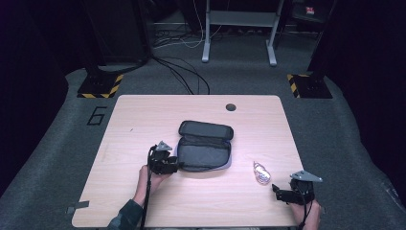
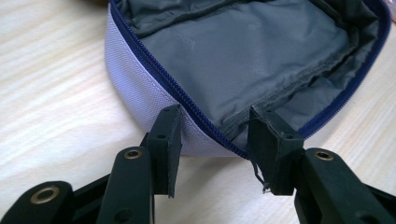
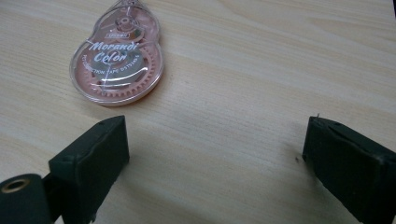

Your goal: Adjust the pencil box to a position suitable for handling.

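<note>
The left gripper (image 2: 215,140), jaws spread, sits at the soft, light pouch (image 2: 243,60); its lower zipper rim seems best to pinch.

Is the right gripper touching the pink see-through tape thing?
Apart. The right gripper view shows bare table between the open right gripper and the pink tape dispenser.

grey carpet floor (image 1: 57,143), dark surroundings
</note>
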